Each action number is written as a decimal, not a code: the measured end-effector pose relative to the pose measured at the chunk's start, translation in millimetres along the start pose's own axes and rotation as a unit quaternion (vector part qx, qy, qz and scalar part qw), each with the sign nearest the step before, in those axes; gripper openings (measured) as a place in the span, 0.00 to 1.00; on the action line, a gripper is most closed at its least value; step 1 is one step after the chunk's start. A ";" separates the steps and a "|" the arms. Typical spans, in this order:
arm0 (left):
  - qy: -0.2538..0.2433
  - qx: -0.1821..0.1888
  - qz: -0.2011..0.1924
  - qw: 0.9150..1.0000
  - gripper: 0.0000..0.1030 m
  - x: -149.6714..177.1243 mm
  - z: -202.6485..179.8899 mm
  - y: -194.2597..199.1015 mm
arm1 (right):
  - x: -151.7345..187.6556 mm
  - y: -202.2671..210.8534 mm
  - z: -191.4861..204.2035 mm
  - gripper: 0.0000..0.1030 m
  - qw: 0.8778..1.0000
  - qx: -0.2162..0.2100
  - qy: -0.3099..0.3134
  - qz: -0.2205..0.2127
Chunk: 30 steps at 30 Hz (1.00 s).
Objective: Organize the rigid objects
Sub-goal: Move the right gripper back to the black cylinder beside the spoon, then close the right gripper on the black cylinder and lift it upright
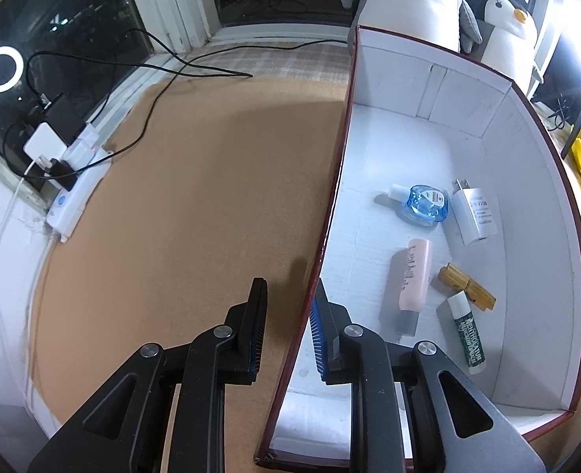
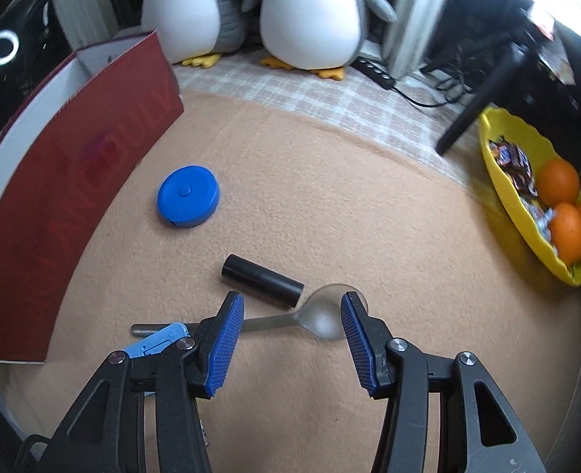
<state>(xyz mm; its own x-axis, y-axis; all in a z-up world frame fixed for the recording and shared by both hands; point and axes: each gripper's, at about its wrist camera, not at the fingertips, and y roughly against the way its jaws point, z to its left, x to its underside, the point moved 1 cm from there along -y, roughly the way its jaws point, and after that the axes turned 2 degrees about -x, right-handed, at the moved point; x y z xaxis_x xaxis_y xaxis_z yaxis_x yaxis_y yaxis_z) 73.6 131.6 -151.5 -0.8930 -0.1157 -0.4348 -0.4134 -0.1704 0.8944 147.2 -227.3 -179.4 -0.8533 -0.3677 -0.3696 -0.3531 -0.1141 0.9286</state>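
Right wrist view: a metal spoon (image 2: 290, 321) lies on the tan worktop (image 2: 369, 216) directly under the right hand-held gripper (image 2: 293, 309), its bowl beside the right finger and its handle passing behind the left one; the blue pads stand well apart with nothing clamped. A black cylinder (image 2: 262, 280) lies just beyond the spoon, seemingly touching it, a light blue item (image 2: 158, 341) peeks out behind the left finger, and a round blue tape measure (image 2: 187, 196) sits farther off near the red box (image 2: 73, 181), whose side lettering is too blurred to read.

In the left wrist view, the left hand-held gripper (image 1: 290, 291) straddles the box wall (image 1: 314, 276), pads a little apart, one either side. Inside lie a pink tube (image 1: 412, 276), a blue bottle (image 1: 424, 202), a white charger (image 1: 472, 215), a wooden clip (image 1: 466, 285) and a lip balm (image 1: 466, 335) labelled "MENTHOLATUM".
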 end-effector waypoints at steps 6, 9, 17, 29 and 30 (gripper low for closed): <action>0.003 0.000 0.003 1.000 0.20 -0.5 1.3 -2.1 | -6.3 -18.3 12.1 0.46 0.998 0.011 0.048 0.028; 0.004 0.000 0.004 1.000 0.20 -0.7 2.0 -3.3 | -9.6 -26.3 13.4 0.46 0.998 0.011 0.057 0.038; 0.004 0.000 0.004 1.000 0.20 -0.6 1.9 -3.6 | -13.7 -33.0 10.5 0.18 0.998 -0.028 0.036 0.048; 0.007 0.003 0.002 1.000 0.20 0.5 2.0 -2.9 | -13.5 -29.2 4.4 0.15 0.999 -0.047 -0.017 0.019; 0.007 0.003 0.001 1.000 0.20 0.5 2.0 -2.7 | -12.8 -27.4 4.0 0.15 0.999 -0.048 -0.020 0.016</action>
<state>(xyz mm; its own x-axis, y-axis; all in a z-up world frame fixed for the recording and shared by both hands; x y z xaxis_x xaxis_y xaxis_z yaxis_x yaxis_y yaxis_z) 73.9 134.0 -153.9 -0.8914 -0.1301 -0.4341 -0.4124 -0.1643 0.8961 166.3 -215.8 -200.3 -0.8786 -0.3362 -0.3391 -0.2887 -0.1917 0.9380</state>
